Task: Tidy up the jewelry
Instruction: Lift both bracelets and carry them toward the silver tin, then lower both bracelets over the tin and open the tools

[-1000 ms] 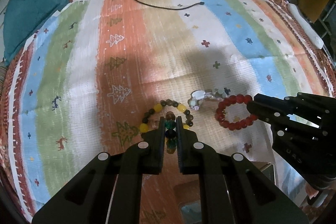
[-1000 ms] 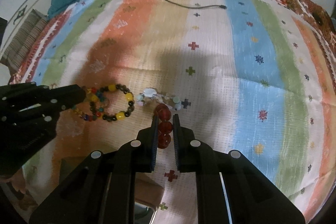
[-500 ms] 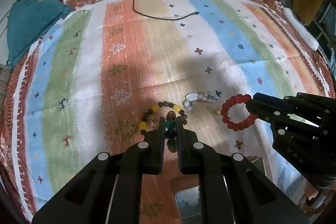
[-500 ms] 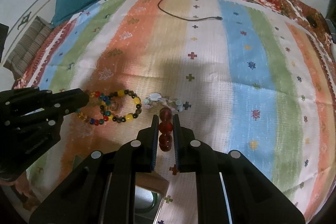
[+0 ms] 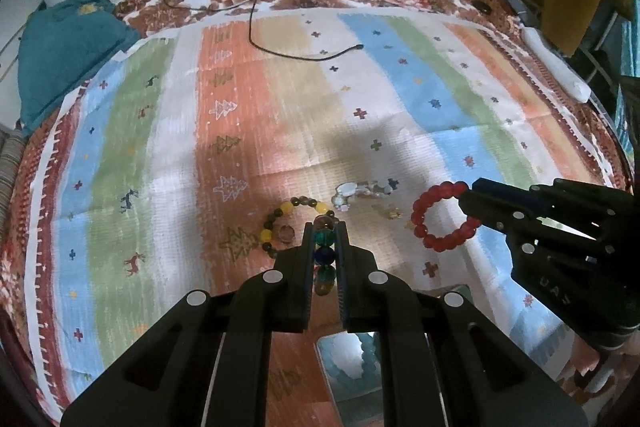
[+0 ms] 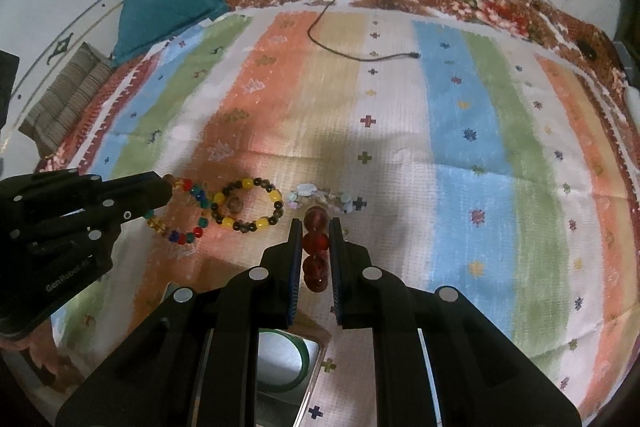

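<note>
Mat: your striped mat [image 5: 280, 99] covers the whole floor area, with a teal cloth [image 5: 64, 43] at its far left corner and a black cable [image 5: 280, 51] trailing across the far end.
Left gripper: your left gripper [image 5: 325, 239] is clamped tight on the multicoloured bead bracelet [image 6: 180, 215], which hangs from its tips above the mat.
Right gripper: your right gripper [image 6: 316, 235] is pinched on the red bead bracelet [image 5: 442, 217], its loop hanging free off the mat.
Yellow-and-dark bracelet [image 6: 250, 205]: lies flat on the mat between your two grippers, with a small ring [image 6: 235, 205] inside its loop.
Pale shell piece [image 6: 320, 197]: rests on the mat just right of that bracelet.
</note>
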### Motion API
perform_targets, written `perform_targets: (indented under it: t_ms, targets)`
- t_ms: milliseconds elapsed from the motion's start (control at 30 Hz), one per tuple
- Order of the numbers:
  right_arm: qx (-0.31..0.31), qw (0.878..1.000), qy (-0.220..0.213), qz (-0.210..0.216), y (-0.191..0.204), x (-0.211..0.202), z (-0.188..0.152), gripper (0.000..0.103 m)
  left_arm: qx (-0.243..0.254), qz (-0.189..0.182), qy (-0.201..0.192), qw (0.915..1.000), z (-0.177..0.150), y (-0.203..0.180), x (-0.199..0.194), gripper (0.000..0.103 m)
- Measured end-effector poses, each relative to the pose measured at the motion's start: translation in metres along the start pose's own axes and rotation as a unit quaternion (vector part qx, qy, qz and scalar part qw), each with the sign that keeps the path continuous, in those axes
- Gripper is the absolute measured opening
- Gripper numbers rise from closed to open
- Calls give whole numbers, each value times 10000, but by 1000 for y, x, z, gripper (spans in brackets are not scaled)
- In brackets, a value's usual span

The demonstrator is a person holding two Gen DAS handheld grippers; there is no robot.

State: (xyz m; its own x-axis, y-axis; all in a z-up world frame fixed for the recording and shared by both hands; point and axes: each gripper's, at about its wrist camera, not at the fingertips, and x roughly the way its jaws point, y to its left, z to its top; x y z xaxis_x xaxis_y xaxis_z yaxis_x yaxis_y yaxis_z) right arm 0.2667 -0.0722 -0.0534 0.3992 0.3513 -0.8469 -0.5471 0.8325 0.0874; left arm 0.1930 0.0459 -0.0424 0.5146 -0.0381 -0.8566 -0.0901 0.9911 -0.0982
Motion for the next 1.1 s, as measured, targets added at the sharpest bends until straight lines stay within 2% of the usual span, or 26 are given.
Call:
perform_targets:
  t_ms: [433,667,1100]
  targets:
    - [-172,9994,-226,-197,12,-22,-17,14,147,-153,-236,9995,-18,-16,-27,9]
    - [-254,9986,-466,-89,21,-45,-28,14,227,-214,-354,9989,-31,-24,-41,9]
    - [-393,9975,-576,86,33,-66,-50,14,352,-311,-538,9974,-54,-38,-59,9]
